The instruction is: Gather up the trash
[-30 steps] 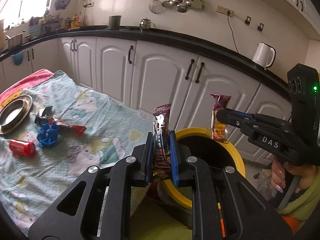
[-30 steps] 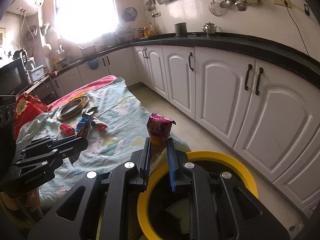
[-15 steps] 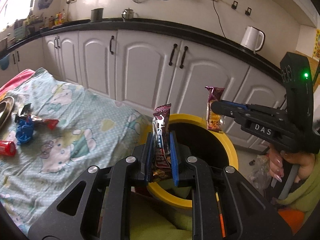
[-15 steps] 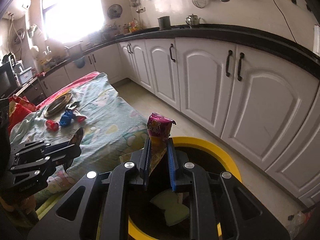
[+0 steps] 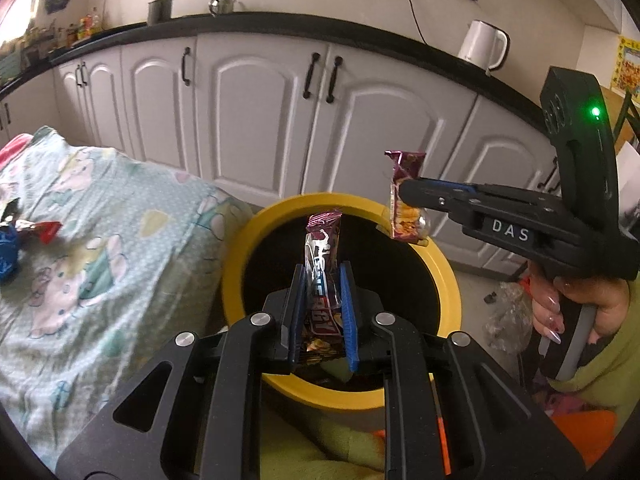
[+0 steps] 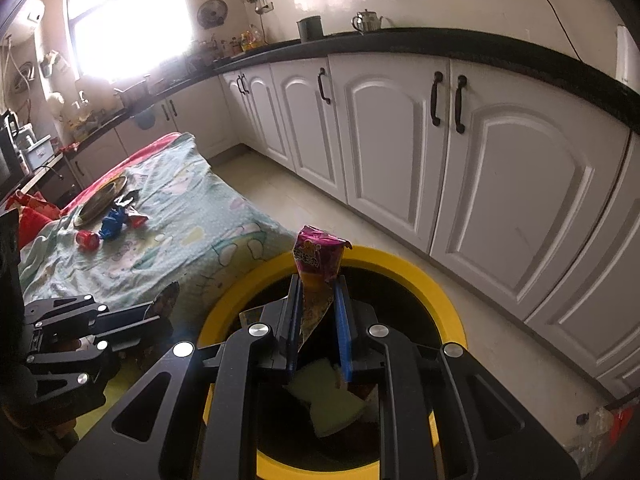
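Note:
My left gripper (image 5: 323, 276) is shut on a dark snack bar wrapper (image 5: 322, 248) and holds it upright over the mouth of the yellow-rimmed bin (image 5: 448, 280). My right gripper (image 6: 318, 284) is shut on a purple snack packet (image 6: 318, 260) above the same bin (image 6: 444, 300). In the left wrist view the right gripper (image 5: 404, 194) holds its packet (image 5: 404, 200) over the bin's far rim. The left gripper also shows in the right wrist view (image 6: 160, 312). Some trash lies in the bin.
A table with a pale patterned cloth (image 6: 192, 232) stands left of the bin, bearing a red can (image 6: 87, 238), blue and red wrappers (image 6: 116, 224) and a metal plate (image 6: 100, 200). White cabinets (image 6: 400, 152) run behind. Litter lies on the floor (image 5: 504, 320).
Both grippers have moved from beside the table to over the bin, each still holding its wrapper. The bin now fills more of both views.

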A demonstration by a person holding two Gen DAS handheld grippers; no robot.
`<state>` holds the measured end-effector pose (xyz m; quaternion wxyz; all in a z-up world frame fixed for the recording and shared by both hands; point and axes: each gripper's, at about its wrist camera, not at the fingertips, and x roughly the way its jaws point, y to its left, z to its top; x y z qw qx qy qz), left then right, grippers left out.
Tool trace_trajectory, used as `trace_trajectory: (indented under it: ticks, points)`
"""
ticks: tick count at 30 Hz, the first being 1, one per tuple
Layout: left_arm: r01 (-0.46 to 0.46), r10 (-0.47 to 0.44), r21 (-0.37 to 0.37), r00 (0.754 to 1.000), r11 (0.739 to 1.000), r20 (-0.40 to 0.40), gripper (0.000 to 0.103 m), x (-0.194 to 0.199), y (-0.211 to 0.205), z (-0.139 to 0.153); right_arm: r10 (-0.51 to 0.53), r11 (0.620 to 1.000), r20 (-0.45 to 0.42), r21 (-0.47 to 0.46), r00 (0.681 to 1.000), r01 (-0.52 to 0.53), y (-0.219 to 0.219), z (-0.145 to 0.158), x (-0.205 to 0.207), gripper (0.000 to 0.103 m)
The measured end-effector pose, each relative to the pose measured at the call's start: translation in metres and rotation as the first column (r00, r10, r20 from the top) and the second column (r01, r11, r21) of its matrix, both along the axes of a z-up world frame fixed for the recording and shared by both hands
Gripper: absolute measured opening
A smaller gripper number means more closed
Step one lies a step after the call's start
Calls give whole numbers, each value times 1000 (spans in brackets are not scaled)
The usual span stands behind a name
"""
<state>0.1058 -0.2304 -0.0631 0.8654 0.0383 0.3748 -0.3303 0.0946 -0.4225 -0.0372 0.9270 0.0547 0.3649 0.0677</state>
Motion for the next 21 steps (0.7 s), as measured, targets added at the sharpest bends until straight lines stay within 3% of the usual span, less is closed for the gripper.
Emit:
trace_trajectory:
  ticks: [14, 21]
  points:
    - [38, -36, 37, 998, 999, -53, 12, 5, -24, -22, -43, 998, -70, 31, 997, 45, -26, -26, 2, 18]
    - [15, -13, 34, 998, 999, -57, 41, 8, -21, -23, -59, 997, -69, 43, 996, 62, -31, -27, 3, 30]
